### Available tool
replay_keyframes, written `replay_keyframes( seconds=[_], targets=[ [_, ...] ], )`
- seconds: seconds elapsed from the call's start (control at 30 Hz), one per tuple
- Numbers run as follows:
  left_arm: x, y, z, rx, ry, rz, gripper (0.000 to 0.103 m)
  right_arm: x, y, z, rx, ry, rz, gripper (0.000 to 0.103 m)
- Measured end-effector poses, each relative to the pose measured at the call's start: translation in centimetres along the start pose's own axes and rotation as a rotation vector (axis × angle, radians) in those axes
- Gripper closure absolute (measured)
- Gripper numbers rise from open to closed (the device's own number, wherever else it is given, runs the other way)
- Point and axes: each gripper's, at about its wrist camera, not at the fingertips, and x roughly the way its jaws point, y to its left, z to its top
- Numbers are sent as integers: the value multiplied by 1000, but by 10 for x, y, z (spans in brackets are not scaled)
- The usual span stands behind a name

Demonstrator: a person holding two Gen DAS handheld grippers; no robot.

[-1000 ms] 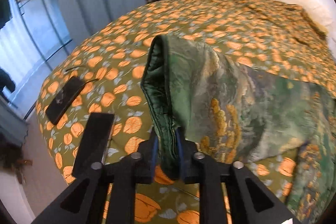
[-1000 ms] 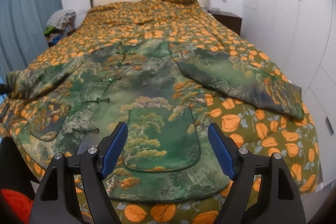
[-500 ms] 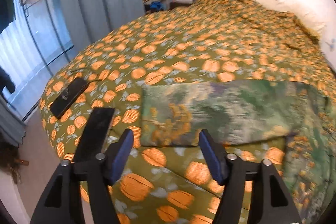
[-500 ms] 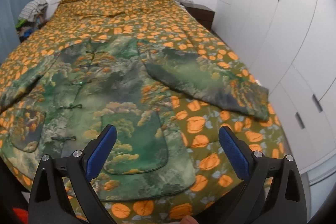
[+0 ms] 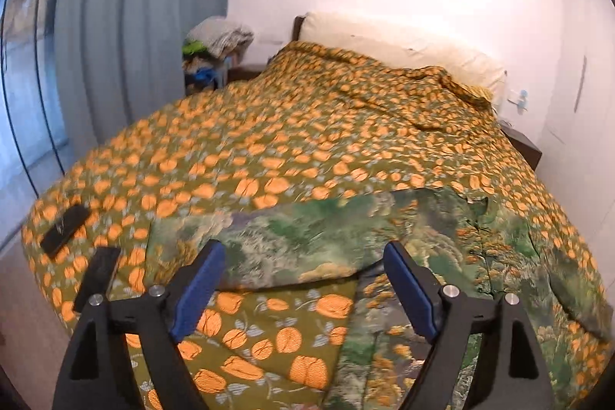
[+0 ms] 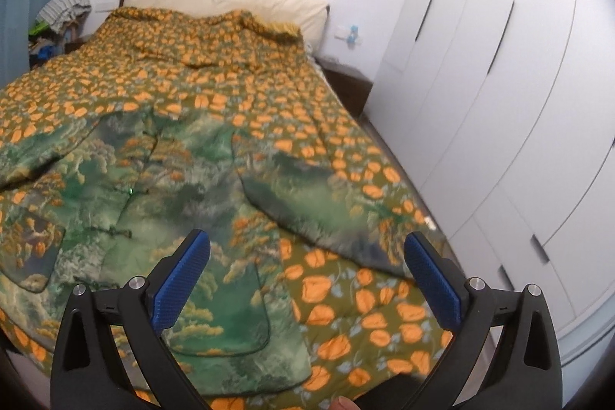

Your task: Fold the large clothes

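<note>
On the bed point(image 6: 346, 125) the green jacket point(image 6: 173, 187) lies spread flat, both my claws, left point(image 5: 303, 279) and right point(image 6: 307, 268), released above it; thick, floppy cloth, so I'd pinch a sleeve cuff point(image 6: 384, 256).

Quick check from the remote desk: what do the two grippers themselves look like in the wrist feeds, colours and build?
Both match. The left gripper and the right gripper each have two black, angular plastic fingers with triangular cut-outs and silver round-headed screws near the joints. The inner pads are blue with a fine textured grid. No cables, labels or sleeves show in either view.
</note>
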Motion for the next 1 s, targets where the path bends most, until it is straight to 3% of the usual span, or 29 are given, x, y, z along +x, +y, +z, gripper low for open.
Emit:
replay_keyframes(
  seconds=[0.13,0.27,0.33,0.43,0.5,0.7,0.77,0.83,1.0],
  targets=[
    [-16,-29,-4,2,-39,-51,16,4,-4,1,5,-7,13,1],
    [-32,-57,-19,4,-83,-117,13,23,-18,-14,63,25,103,1],
    [-36,-71,-26,43,-99,-99,0,36,-27,-27,118,47,148,1],
    [-33,-98,-39,139,-79,-53,0,56,-45,-47,204,61,220,1],
    [-28,-111,-47,167,-23,-82,0,67,-58,-57,252,53,243,1],
    [-17,-135,-64,179,82,-110,0,79,-100,-75,289,1,179,0],
    [-12,-137,-68,165,107,-114,0,87,-122,-79,326,-17,200,0],
    [-11,-139,-71,171,111,-92,0,103,-149,-88,411,5,245,0],
    [-6,-137,-74,163,119,-75,0,163,-218,-125,705,143,243,1]
  ],
)
